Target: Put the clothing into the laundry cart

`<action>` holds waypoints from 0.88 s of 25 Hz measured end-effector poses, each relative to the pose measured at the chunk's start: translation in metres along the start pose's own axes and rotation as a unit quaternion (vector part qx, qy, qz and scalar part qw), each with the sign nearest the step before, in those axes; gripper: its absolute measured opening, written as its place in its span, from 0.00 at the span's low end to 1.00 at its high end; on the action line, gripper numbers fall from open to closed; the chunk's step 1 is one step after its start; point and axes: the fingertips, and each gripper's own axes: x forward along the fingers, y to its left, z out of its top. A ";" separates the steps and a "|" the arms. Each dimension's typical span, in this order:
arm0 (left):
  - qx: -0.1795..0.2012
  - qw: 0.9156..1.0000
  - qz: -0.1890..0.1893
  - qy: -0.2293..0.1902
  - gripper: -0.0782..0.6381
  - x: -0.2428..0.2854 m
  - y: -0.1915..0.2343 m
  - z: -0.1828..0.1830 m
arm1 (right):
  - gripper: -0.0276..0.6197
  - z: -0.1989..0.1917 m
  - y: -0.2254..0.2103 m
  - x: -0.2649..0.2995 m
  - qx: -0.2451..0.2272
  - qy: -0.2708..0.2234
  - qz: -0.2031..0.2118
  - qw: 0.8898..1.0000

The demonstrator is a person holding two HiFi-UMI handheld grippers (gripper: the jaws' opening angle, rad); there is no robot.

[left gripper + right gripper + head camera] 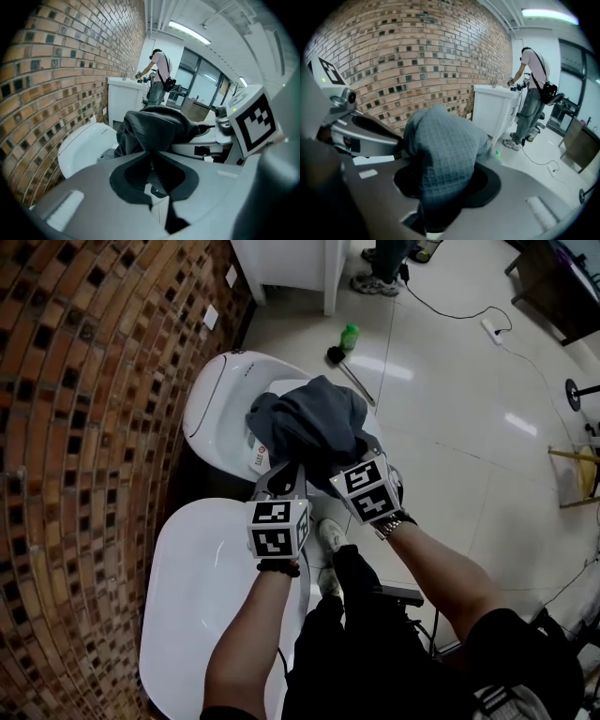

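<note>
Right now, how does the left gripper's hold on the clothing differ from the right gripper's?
The left gripper pinches a thin dark fold of the grey clothing; the right gripper holds a thick waffle-textured bunch. The left gripper sits nearer the person, the right gripper farther out. Both are shut on it.

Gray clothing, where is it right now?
In the head view's middle, the gray clothing is bunched up and pinched by the left claw and right claw, over the farther white tub beside the brick wall.
</note>
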 end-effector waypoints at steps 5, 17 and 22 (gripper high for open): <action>0.031 0.999 -0.018 -0.015 0.14 -0.043 -0.070 0.034 | 0.28 0.025 -0.018 -0.102 0.012 -0.030 -0.035 0.999; 0.126 0.987 -0.075 -0.064 0.14 -0.166 -0.259 0.056 | 0.28 0.003 -0.026 -0.362 0.045 -0.108 -0.141 0.983; 0.159 0.978 -0.114 -0.070 0.14 -0.202 -0.332 0.053 | 0.28 -0.021 -0.030 -0.458 0.063 -0.124 -0.189 0.972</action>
